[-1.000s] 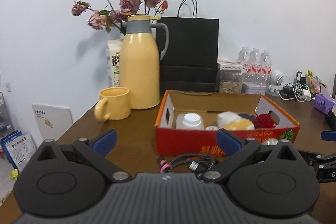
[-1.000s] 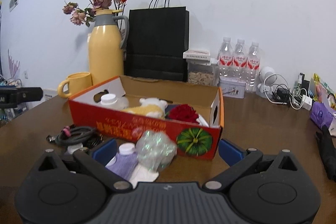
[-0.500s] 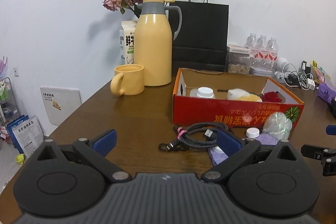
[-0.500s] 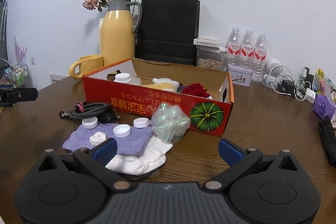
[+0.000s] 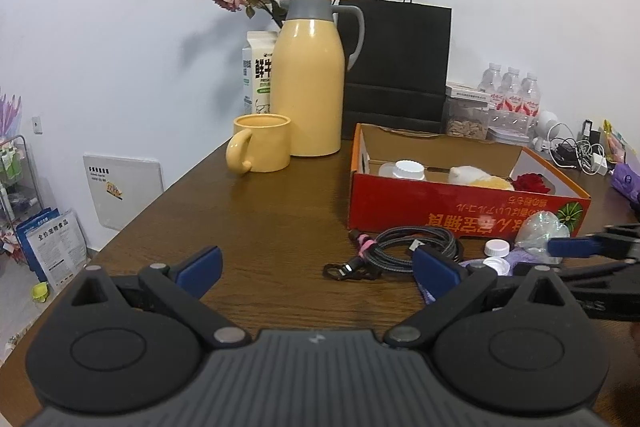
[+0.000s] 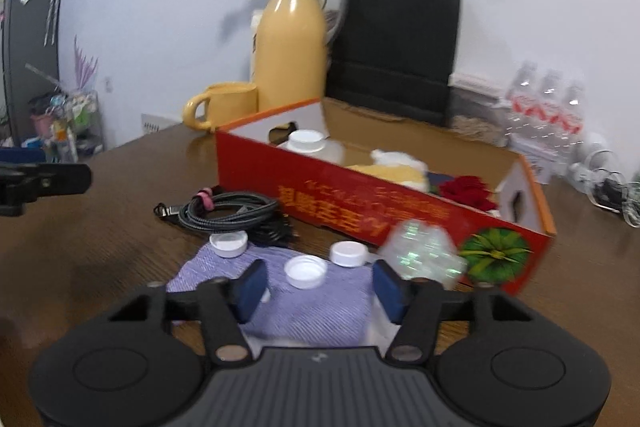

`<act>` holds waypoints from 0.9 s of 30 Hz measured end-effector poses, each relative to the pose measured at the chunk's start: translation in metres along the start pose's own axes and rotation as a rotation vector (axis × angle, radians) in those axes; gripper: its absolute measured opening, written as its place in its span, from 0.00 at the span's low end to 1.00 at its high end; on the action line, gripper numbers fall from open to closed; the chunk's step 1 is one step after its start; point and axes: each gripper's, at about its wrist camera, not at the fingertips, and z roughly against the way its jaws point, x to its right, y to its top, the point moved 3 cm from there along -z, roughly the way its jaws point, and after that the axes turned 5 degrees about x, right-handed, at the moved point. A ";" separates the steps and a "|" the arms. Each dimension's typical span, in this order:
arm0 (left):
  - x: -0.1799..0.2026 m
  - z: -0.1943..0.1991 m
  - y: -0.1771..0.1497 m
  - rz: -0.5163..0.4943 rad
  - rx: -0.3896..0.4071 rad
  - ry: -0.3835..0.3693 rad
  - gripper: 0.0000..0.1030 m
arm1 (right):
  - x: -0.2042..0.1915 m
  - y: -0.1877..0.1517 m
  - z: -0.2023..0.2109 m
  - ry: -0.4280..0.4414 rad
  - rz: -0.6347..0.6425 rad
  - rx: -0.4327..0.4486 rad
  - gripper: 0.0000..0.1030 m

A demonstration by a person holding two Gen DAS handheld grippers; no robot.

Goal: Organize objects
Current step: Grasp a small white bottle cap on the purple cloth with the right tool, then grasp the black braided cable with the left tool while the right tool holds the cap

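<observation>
On a brown desk [image 5: 280, 227], the right tool [image 6: 318, 289] hangs over a purple cloth [image 6: 304, 303] strewn with white bottle caps [image 6: 305, 270], its jaws closing with nothing gripped yet. The left tool [image 5: 316, 265] stands wide open and empty, near a coiled black cable [image 5: 404, 247]. Just beyond lies a red cardboard box [image 5: 460, 215].

The right gripper [image 6: 318, 287] has moved in over the lilac woven cloth [image 6: 304, 303], blue-padded jaws closing (a white plastic cap [image 6: 305, 271] lies just ahead), nothing gripped.
</observation>
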 end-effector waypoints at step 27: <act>0.036 -0.075 0.004 -0.037 -0.157 -0.153 1.00 | 0.014 0.000 -0.014 -0.093 -0.062 0.128 0.27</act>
